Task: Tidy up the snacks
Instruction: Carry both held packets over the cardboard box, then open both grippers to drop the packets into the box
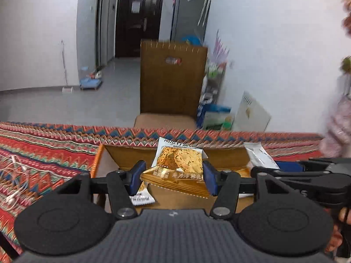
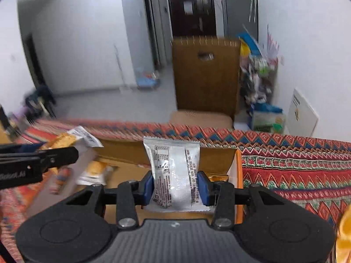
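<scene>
Both grippers, left (image 1: 173,175) clamping a cookie pack (image 1: 178,159) and right (image 2: 175,188) a silver sachet (image 2: 173,171), hang over the box (image 1: 228,155); we should lower before letting go.

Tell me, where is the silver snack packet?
In the right wrist view, the silver snack packet stands upright, clamped in the right gripper, above the open cardboard box on the patterned tablecloth.

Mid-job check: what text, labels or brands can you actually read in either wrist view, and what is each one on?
"非油炸": gold band of the cookie packet held in the left gripper.
Back print on the silver packet in the right gripper: too small and warped to read.
White lettering on the left gripper's side, right wrist view: blurred.
Small wrapper in the box: unreadable.
</scene>
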